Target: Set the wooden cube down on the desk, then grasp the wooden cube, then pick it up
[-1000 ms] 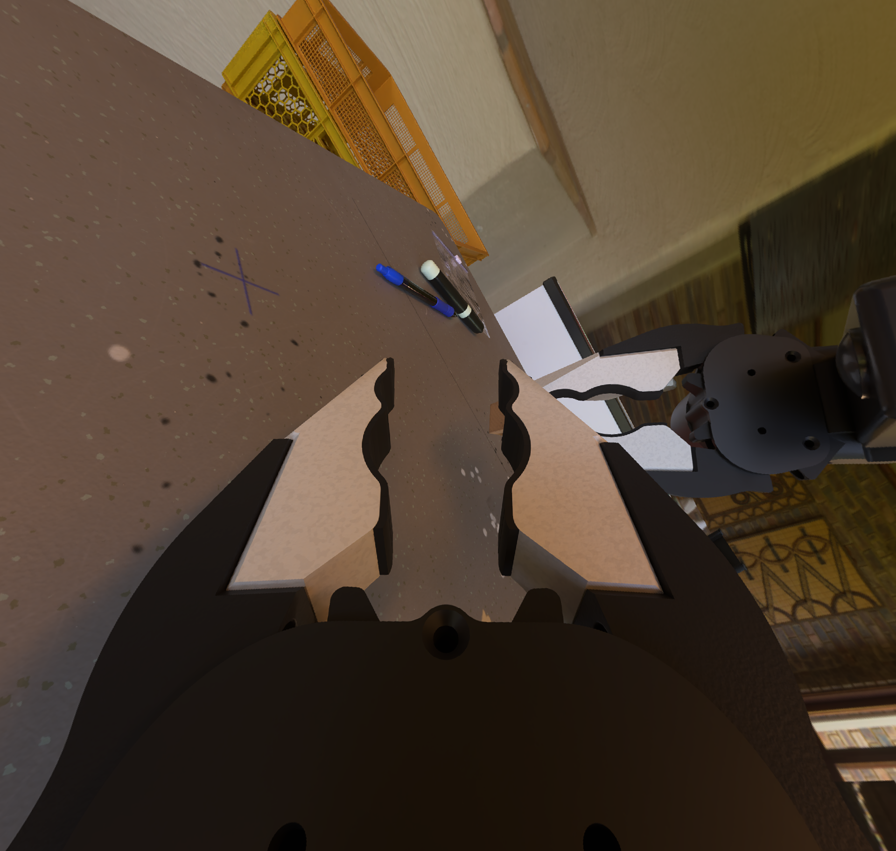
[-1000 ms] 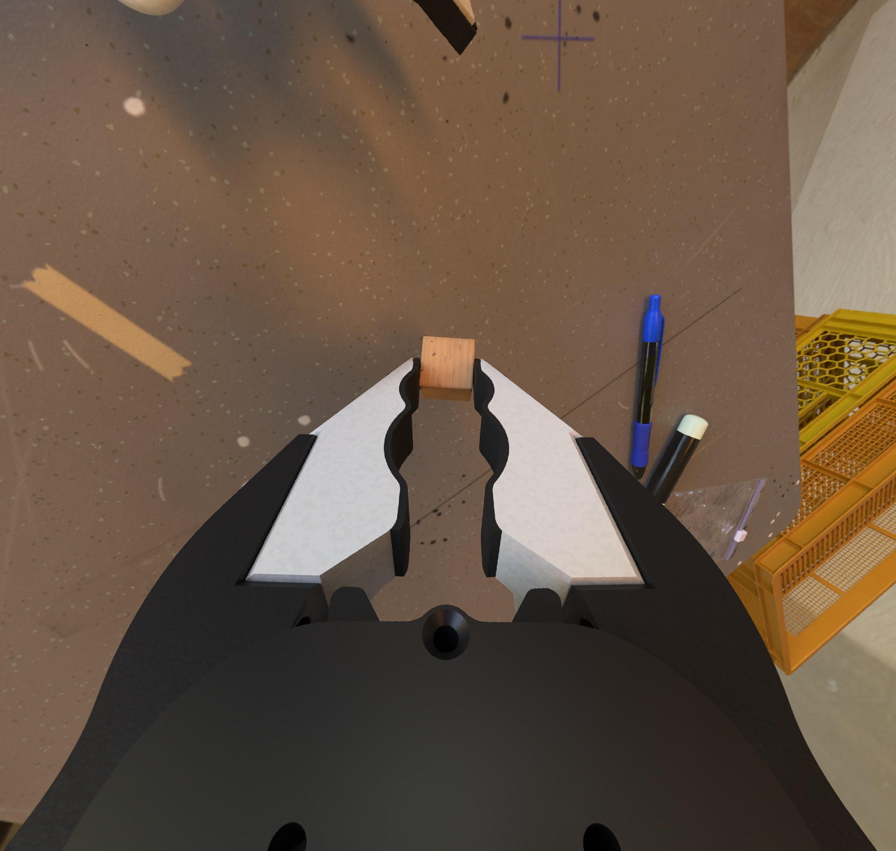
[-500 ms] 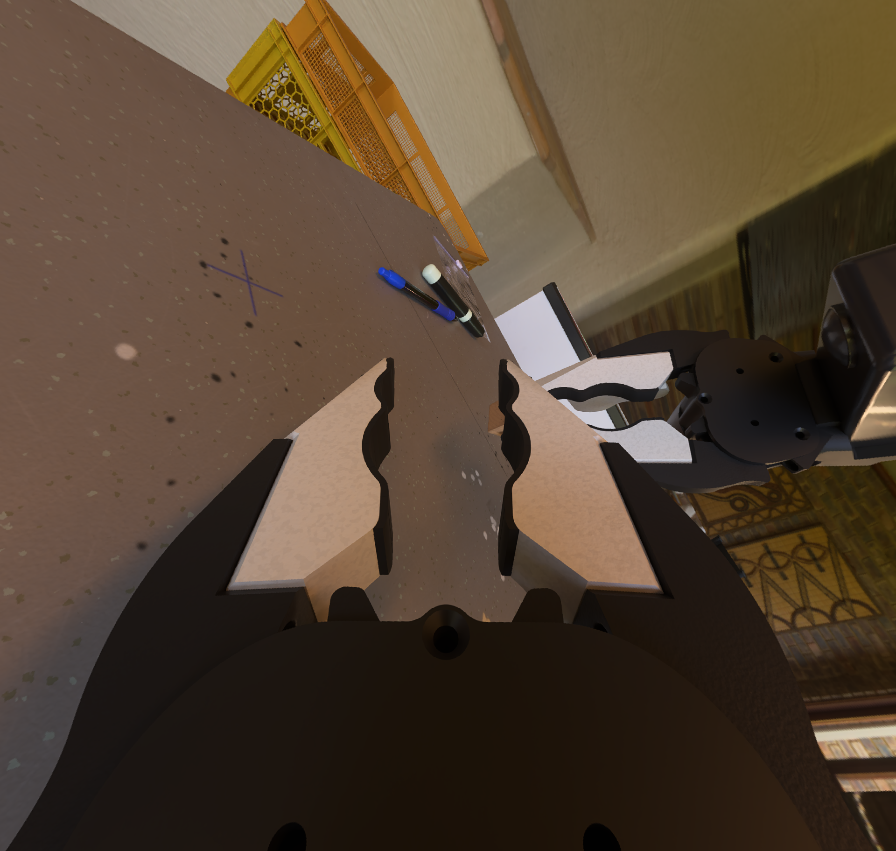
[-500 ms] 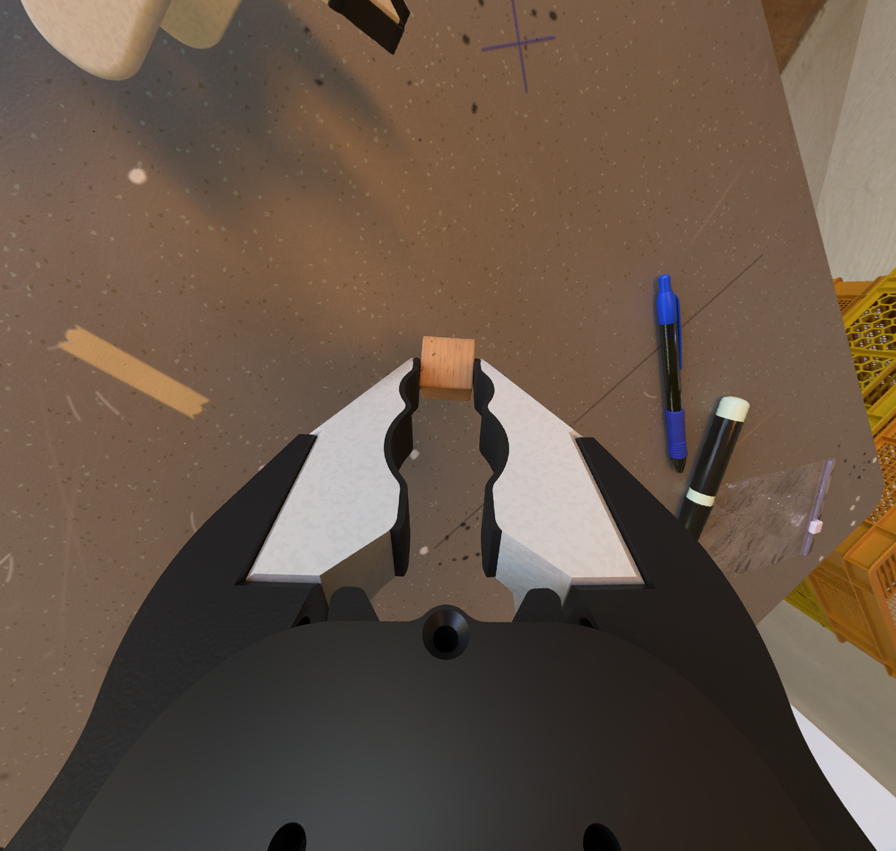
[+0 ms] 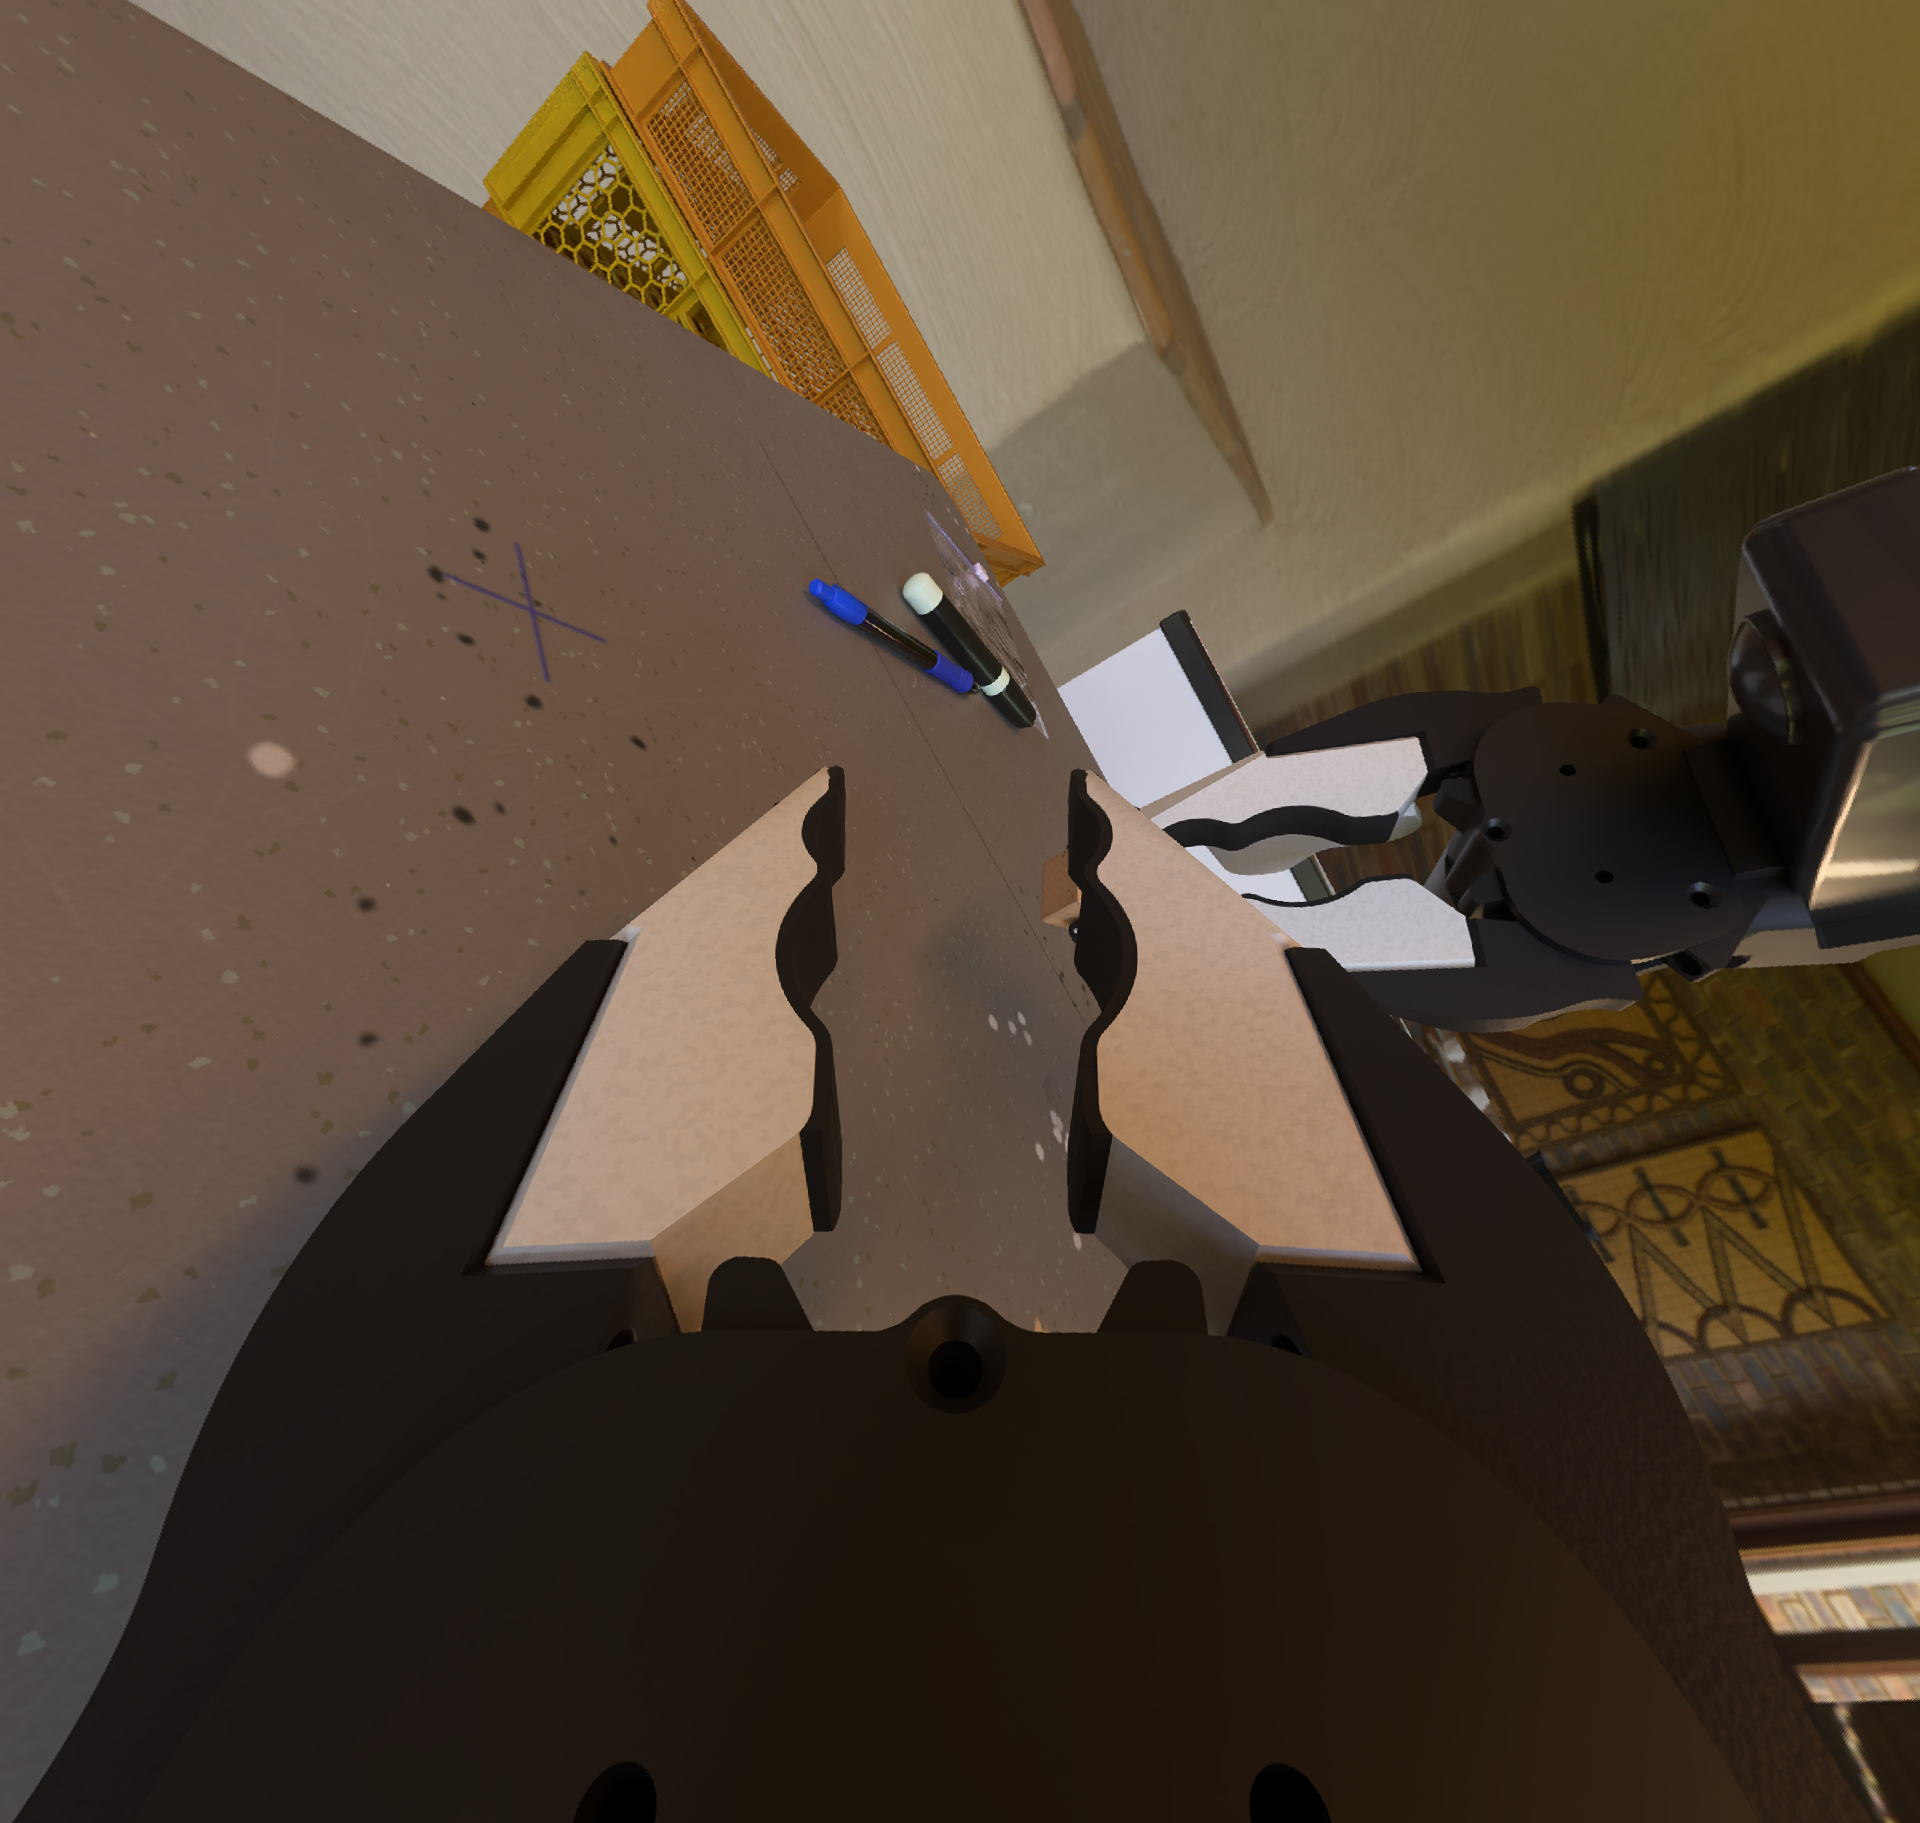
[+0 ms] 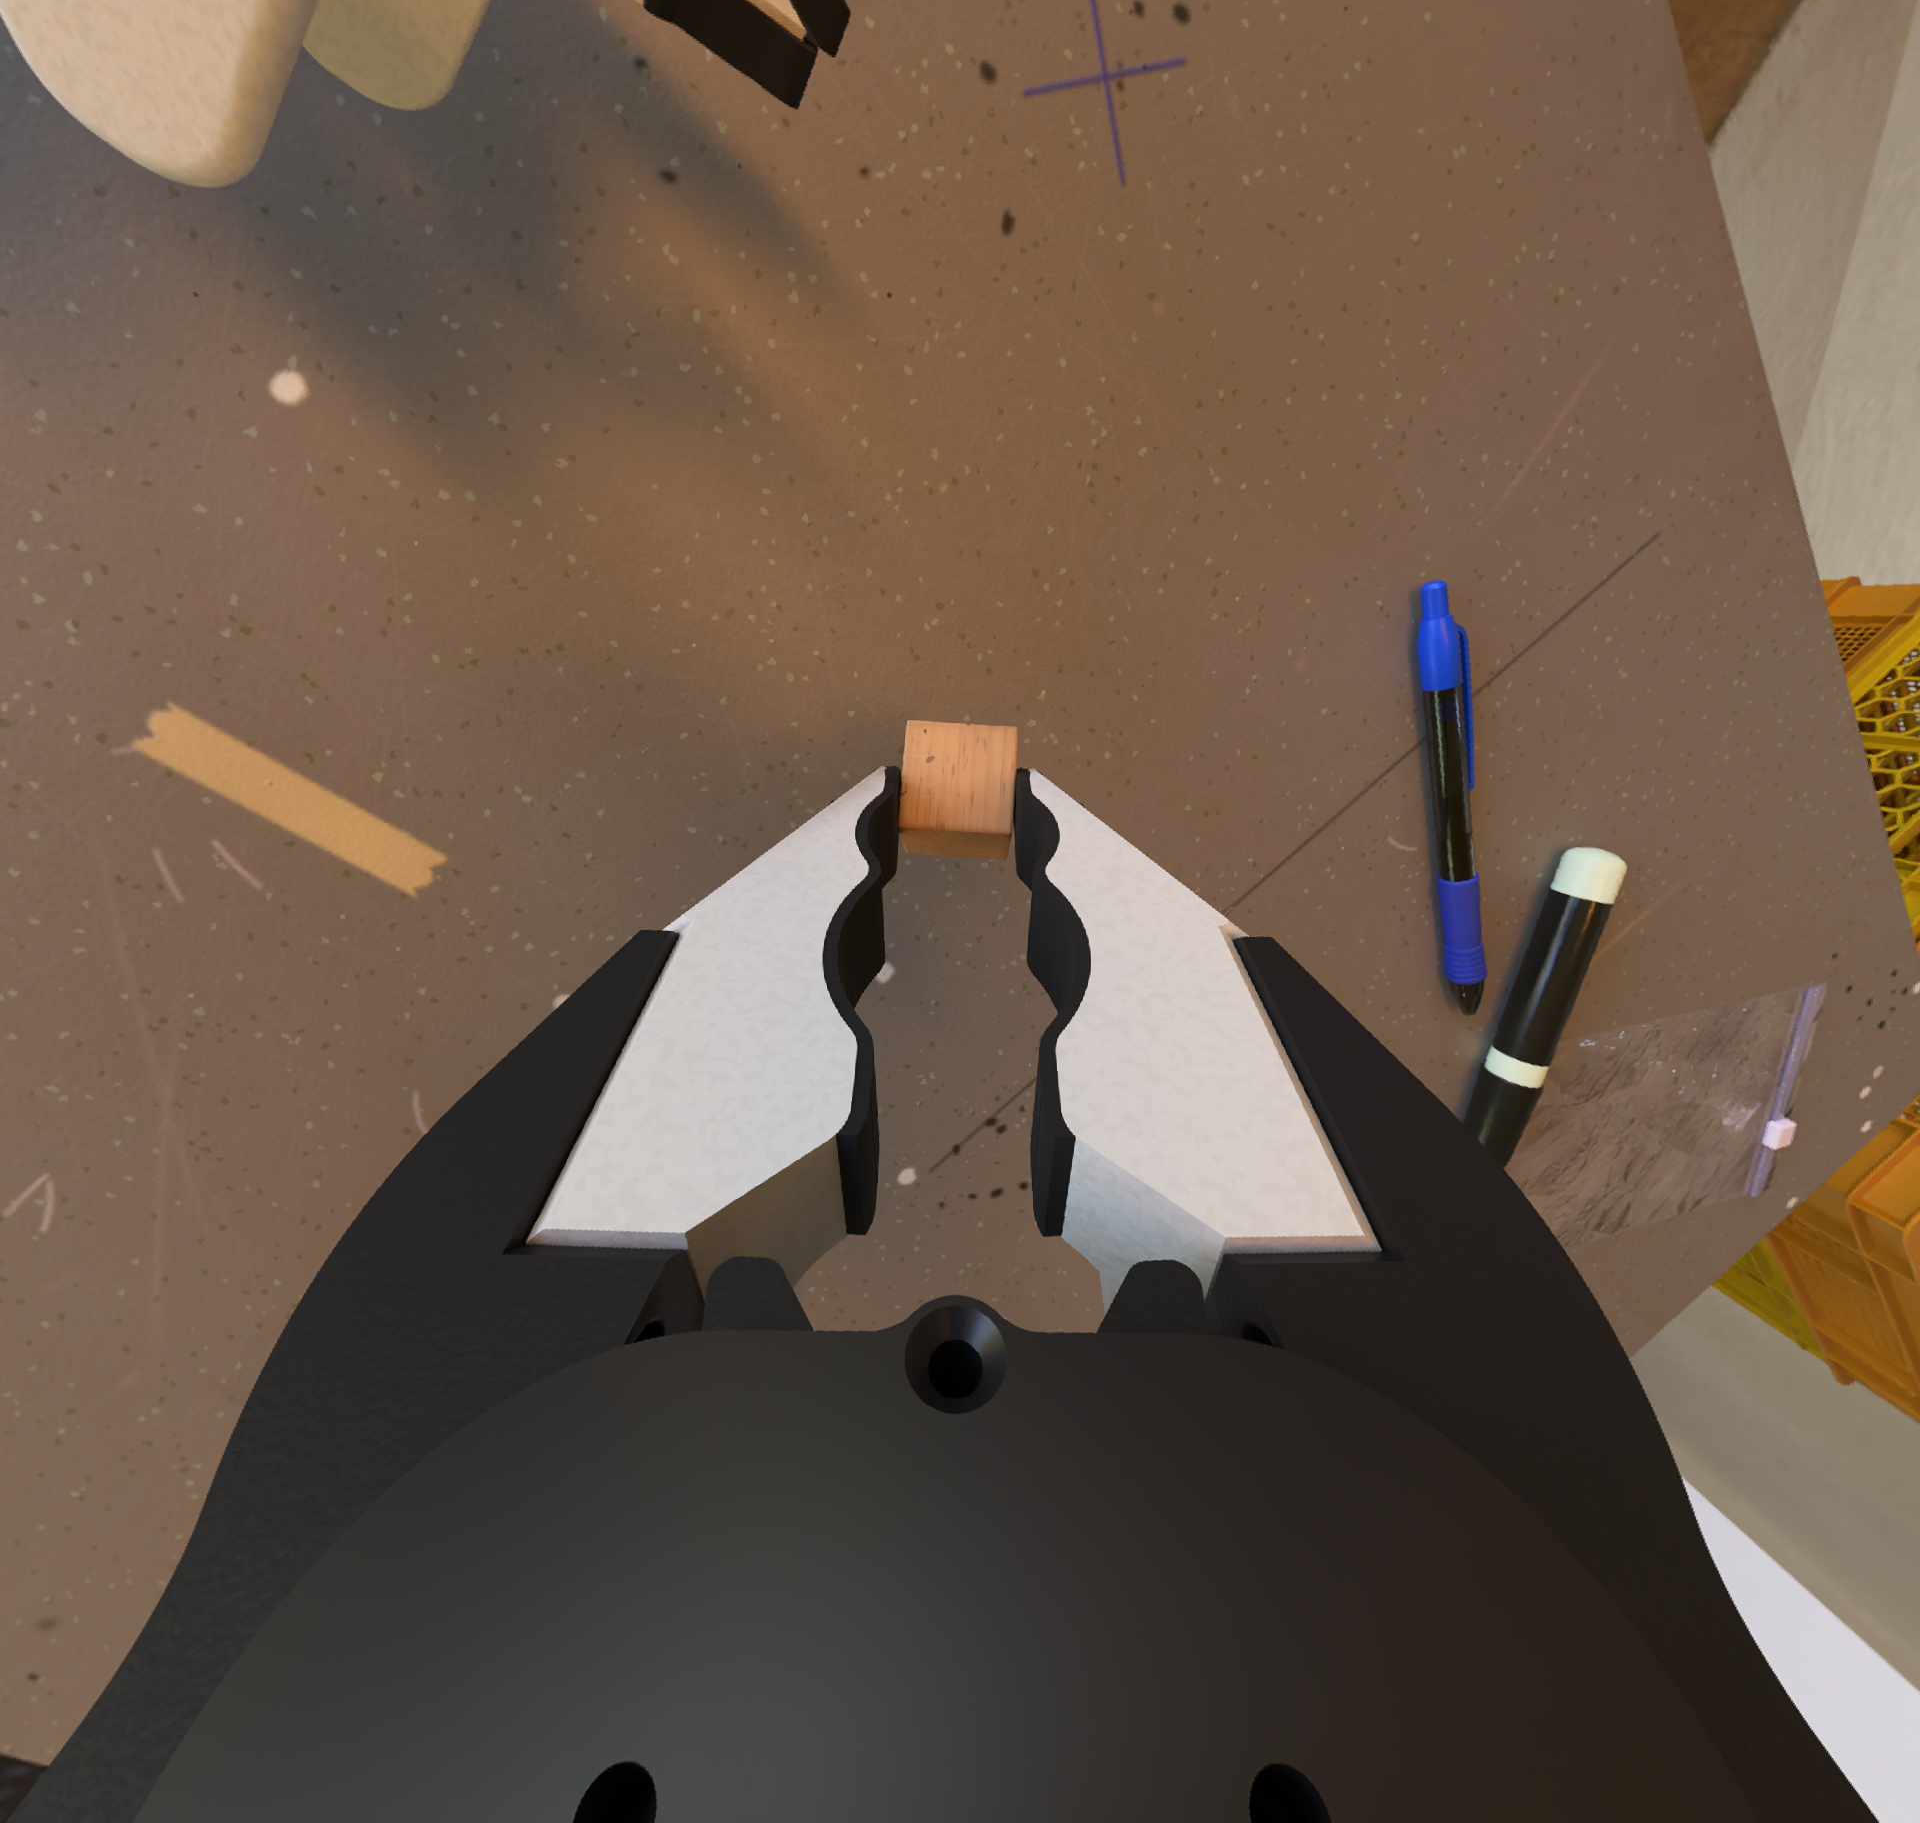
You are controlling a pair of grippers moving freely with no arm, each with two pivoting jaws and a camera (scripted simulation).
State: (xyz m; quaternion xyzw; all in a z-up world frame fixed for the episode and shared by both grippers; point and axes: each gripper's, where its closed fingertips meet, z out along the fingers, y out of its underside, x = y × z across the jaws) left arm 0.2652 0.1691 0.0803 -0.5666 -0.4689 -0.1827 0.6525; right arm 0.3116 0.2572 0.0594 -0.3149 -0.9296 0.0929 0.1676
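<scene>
A blue pen [image 6: 1446,786] and a black marker [image 6: 1540,994] lie side by side near a clear plastic bag [image 6: 1673,1098]. A strip of tape [image 6: 286,802] lies well apart. Orange and yellow crates [image 5: 769,267] stand beyond the edge.

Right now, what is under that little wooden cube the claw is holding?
Under the wooden cube, pinched at the tips of the right claw, only the speckled brown desk shows. The cube covers the spot directly beneath it, so whether it touches the desk cannot be told.
</scene>
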